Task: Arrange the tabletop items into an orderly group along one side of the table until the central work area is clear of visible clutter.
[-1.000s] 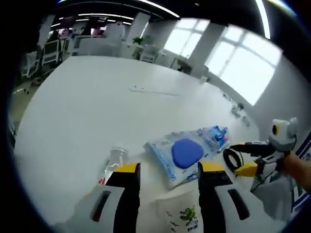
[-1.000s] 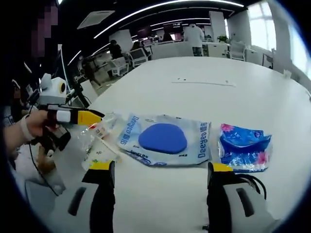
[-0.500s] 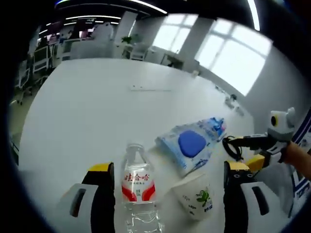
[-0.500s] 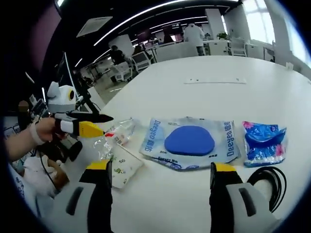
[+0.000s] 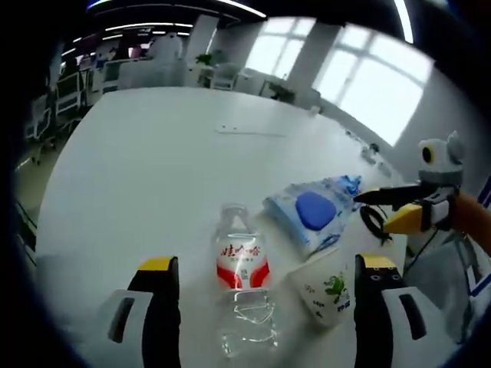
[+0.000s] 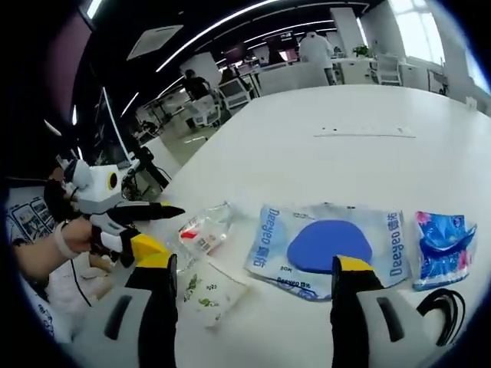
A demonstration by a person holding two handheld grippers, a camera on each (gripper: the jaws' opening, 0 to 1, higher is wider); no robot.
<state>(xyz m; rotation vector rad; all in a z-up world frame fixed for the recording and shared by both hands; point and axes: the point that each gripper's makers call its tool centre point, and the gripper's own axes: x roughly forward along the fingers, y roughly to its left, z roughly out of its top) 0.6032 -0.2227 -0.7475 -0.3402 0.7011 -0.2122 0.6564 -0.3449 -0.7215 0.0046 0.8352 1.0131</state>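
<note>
in the left gripper view the left gripper (image 5: 261, 268) has its yellow-tipped jaws spread wide, holding nothing, and a clear plastic water bottle (image 5: 244, 285) with a red and white label lies on its side on the white table (image 5: 153, 153) between them, its neck pointing away. just beside the bottle, toward the right jaw, a white paper cup (image 5: 322, 287) with a green leaf print lies tipped over. beyond the cup sits a flat pale packet with a blue oval (image 5: 311, 211) on it, and past that a coil of black cable (image 5: 374, 224) near the table edge. the right gripper (image 5: 387, 208) comes in from the right of this view, held in a hand (image 5: 469, 226), its jaws parted above the cable. in the right gripper view the right gripper (image 6: 253, 268) also has its jaws wide with nothing between them; ahead lies the same packet, and to its right a smaller blue and pink wrapped packet (image 6: 441, 247), touching or nearly touching it, though the fisheye edge makes that hard to judge. the cable loops at the lower right. the left gripper enters from the left, above the bottle and cup. office chairs (image 6: 230, 92) and desks stand far behind.
</note>
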